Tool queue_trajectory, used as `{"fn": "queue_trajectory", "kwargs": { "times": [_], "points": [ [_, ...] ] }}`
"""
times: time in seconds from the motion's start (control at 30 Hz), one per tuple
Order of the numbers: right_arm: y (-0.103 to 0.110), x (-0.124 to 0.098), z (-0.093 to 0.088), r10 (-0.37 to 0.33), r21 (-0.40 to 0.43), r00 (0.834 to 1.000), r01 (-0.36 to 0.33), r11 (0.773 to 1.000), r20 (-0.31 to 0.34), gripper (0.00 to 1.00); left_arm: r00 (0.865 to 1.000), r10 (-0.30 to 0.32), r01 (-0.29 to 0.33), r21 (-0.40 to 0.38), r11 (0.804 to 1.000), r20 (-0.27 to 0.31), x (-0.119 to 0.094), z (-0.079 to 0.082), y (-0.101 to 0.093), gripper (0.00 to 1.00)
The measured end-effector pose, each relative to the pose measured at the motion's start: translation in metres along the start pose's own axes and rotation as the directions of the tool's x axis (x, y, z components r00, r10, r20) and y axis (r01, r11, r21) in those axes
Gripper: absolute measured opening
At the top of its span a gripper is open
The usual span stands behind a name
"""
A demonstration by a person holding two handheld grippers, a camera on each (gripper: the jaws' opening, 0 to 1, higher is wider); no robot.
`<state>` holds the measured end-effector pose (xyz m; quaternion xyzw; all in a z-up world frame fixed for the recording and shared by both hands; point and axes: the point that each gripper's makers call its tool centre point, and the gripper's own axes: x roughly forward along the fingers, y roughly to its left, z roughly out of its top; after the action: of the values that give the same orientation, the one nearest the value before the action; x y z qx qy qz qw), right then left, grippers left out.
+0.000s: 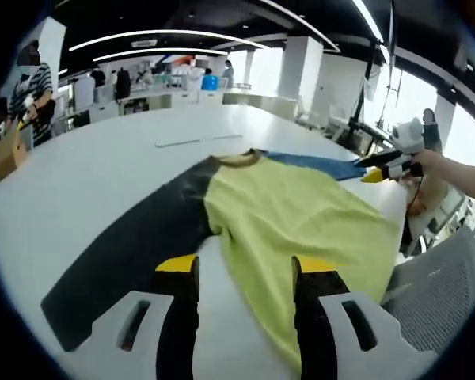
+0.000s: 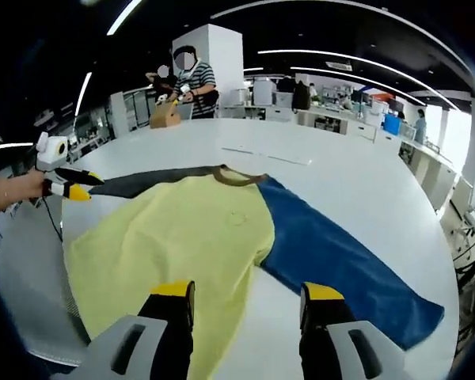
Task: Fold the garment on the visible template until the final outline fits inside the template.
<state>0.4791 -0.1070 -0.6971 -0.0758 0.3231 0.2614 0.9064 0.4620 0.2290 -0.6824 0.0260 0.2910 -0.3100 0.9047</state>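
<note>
A long-sleeved shirt lies flat on the white table (image 1: 103,174), its yellow body (image 1: 293,214) (image 2: 182,237) nearest me and its brown collar (image 1: 241,157) (image 2: 237,176) on the far side. The dark grey sleeve (image 1: 134,253) (image 2: 150,182) stretches out to the left, the blue sleeve (image 1: 313,162) (image 2: 340,253) to the right. My left gripper (image 1: 245,273) (image 2: 71,190) is open, above the seam between the dark sleeve and the body. My right gripper (image 2: 245,297) (image 1: 380,166) is open too, over the hem beside the blue sleeve. Neither holds any cloth.
Thin pale marks (image 1: 198,142) (image 2: 265,155) lie on the table beyond the collar. A person in a striped top (image 2: 194,79) stands at the far end by a cardboard box (image 2: 165,115). A grey mesh chair (image 1: 443,293) stands at the table's right edge.
</note>
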Motion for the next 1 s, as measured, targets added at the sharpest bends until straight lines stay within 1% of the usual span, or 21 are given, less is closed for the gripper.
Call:
{"fn": "queue_trajectory", "kwargs": {
  "times": [0.2, 0.27, 0.37, 0.5, 0.57, 0.77, 0.83, 0.9, 1.0],
  "points": [
    [-0.009, 0.015, 0.003, 0.011, -0.014, 1.000, -0.011, 1.000, -0.014, 0.38, 1.000, 0.006, -0.006, 0.018, 1.000, -0.007, 0.014, 0.005, 0.009, 0.30],
    [-0.012, 0.019, 0.003, 0.013, -0.019, 1.000, -0.014, 1.000, -0.019, 0.35, 1.000, 0.004, -0.004, 0.016, 1.000, 0.008, 0.019, 0.008, 0.012, 0.27],
    [-0.016, 0.025, 0.002, 0.014, -0.032, 0.999, -0.015, 0.999, -0.035, 0.32, 1.000, 0.016, -0.016, 0.032, 0.999, -0.013, 0.026, 0.006, 0.019, 0.25],
    [-0.021, 0.034, 0.000, 0.020, -0.057, 0.998, -0.023, 0.998, -0.053, 0.28, 0.999, 0.019, -0.017, 0.039, 0.999, -0.027, 0.035, 0.005, 0.025, 0.23],
    [-0.022, 0.040, 0.000, 0.028, -0.079, 0.998, -0.033, 0.996, -0.063, 0.26, 0.999, 0.029, -0.027, 0.050, 0.998, -0.044, 0.040, 0.003, 0.029, 0.21],
    [-0.021, 0.055, -0.002, 0.047, -0.158, 0.994, -0.063, 0.985, -0.100, 0.18, 0.998, 0.031, -0.027, 0.065, 0.998, -0.060, 0.053, 0.002, 0.038, 0.17],
    [-0.021, 0.059, -0.005, 0.053, -0.185, 0.992, -0.075, 0.980, -0.118, 0.18, 0.998, 0.026, -0.021, 0.073, 0.997, -0.063, 0.056, 0.003, 0.038, 0.15],
    [-0.021, 0.062, -0.005, 0.058, -0.192, 0.991, -0.081, 0.978, -0.120, 0.17, 0.998, 0.019, -0.013, 0.091, 0.996, -0.059, 0.061, 0.004, 0.038, 0.12],
    [-0.020, 0.065, -0.007, 0.070, -0.219, 0.988, -0.099, 0.971, -0.136, 0.16, 0.997, 0.004, 0.005, 0.121, 0.993, -0.073, 0.069, 0.003, 0.035, 0.12]
  ]
}}
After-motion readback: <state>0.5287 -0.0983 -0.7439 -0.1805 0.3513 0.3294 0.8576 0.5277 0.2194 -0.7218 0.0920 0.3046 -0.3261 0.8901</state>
